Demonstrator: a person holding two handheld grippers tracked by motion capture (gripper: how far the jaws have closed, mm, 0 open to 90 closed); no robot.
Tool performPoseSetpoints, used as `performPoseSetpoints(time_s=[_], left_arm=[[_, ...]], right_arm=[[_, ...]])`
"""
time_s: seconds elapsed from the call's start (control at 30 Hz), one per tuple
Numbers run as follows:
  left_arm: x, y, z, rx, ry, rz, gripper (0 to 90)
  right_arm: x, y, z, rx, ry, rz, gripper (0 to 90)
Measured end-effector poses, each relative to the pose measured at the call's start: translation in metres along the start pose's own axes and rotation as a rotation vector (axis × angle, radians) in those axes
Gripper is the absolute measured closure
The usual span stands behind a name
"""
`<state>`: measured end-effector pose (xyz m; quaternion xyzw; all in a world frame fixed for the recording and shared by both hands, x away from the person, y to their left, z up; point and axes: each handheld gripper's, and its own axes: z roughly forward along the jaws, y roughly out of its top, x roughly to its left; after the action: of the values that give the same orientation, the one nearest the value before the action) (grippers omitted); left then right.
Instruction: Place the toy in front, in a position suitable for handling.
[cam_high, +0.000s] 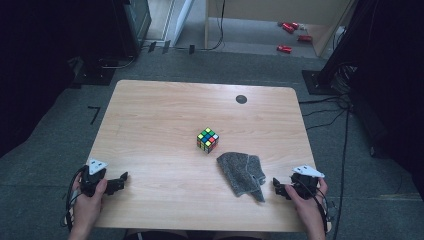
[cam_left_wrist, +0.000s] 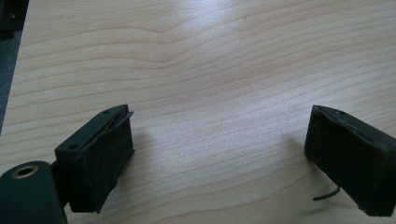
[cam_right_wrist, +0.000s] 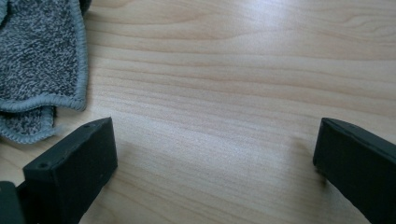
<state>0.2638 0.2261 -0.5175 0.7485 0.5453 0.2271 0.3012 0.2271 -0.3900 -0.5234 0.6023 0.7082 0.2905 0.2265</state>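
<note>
A scrambled colour cube (cam_high: 207, 140) sits near the middle of the wooden table (cam_high: 165, 110). A crumpled grey cloth (cam_high: 242, 174) lies just right of and nearer than the cube; its stitched edge (cam_right_wrist: 39, 65) fills the upper left of the right gripper view. My left gripper (cam_high: 121, 179) rests at the table's near left corner, open, with bare wood between its jaws (cam_left_wrist: 219, 135). My right gripper (cam_high: 276, 186) rests at the near right, open and empty (cam_right_wrist: 215, 144), just right of the cloth.
A small dark round disc (cam_high: 241, 99) is set in the table near its far right edge. Cables and dark stands crowd the floor to the right. Red objects (cam_high: 292, 35) lie on the floor beyond the table.
</note>
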Motion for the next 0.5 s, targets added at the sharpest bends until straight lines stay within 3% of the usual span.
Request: performPoseSetpoints(time_s=[0.07,0.17,0.33,0.37,0.4,0.43,0.5], left_arm=[[0.000,0.000,0.000,-0.001,-0.006,0.006,8.4],[-0.001,0.001,0.001,0.000,-0.025,0.025,8.4],[-0.002,0.001,0.001,-0.001,-0.022,0.022,8.3],[-0.002,0.001,0.001,-0.001,-0.021,0.021,8.3],[-0.003,0.001,0.001,-0.001,-0.021,0.021,8.3],[-0.003,0.001,0.001,0.000,-0.024,0.024,8.4],[-0.003,0.002,0.002,-0.001,-0.028,0.029,8.4]], right_arm=[[0.002,0.003,0.000,0.009,-0.004,0.023,0.0],[0.008,0.009,-0.006,-0.032,0.023,0.061,0.7],[0.024,0.017,-0.012,-0.095,0.073,0.044,6.1],[0.033,0.021,-0.011,-0.106,0.108,0.031,6.6],[0.033,0.021,-0.011,-0.106,0.108,0.031,6.6],[0.042,0.026,-0.009,-0.105,0.154,0.026,6.9],[0.048,0.029,-0.008,-0.104,0.175,0.018,7.0]])
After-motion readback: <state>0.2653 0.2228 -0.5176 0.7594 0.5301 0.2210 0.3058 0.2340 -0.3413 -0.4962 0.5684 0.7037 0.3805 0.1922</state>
